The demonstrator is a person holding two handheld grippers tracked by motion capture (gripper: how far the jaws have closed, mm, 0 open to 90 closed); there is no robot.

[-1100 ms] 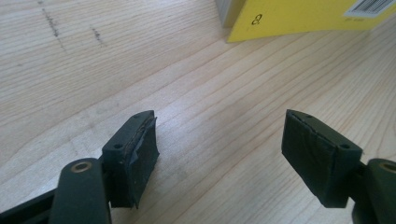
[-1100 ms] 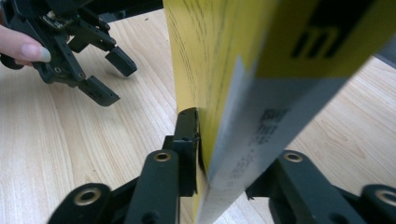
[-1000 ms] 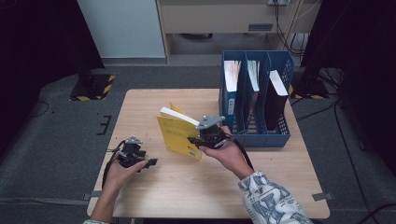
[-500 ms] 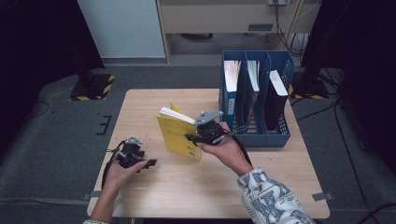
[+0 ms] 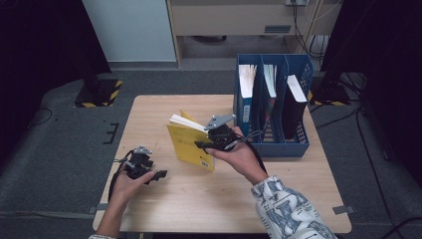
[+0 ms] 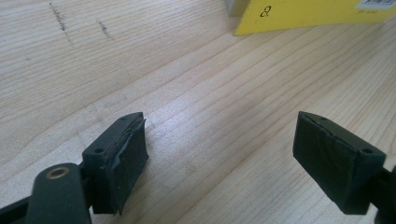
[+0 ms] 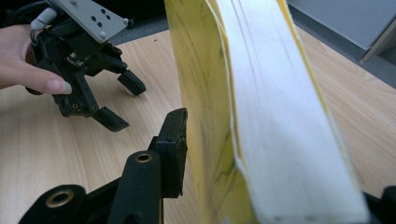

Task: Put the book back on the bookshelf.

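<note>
A thick yellow book (image 5: 186, 142) stands tilted on its lower edge on the wooden table (image 5: 224, 199). My right gripper (image 5: 200, 145) is clamped across its near end. In the right gripper view the book (image 7: 261, 93) sits between the jaws of that gripper (image 7: 280, 177). The left pad (image 7: 175, 149) touches the bowed front cover, and the jaws have just been easing wider. My left gripper (image 5: 158, 175) rests low at the table's left. Its jaws (image 6: 219, 154) are open and have been opening, with only bare wood between them. It also appears beyond the book (image 7: 123, 102).
A blue file rack (image 5: 271, 124) stands at the table's back right, with a few upright books in its slots, close behind my right hand. A corner of the yellow book (image 6: 303, 14) lies ahead of the left jaws. Dark floor surrounds the table.
My right hand has edged slightly left at the book, which keeps its tilted stand. The left hand has not moved.
</note>
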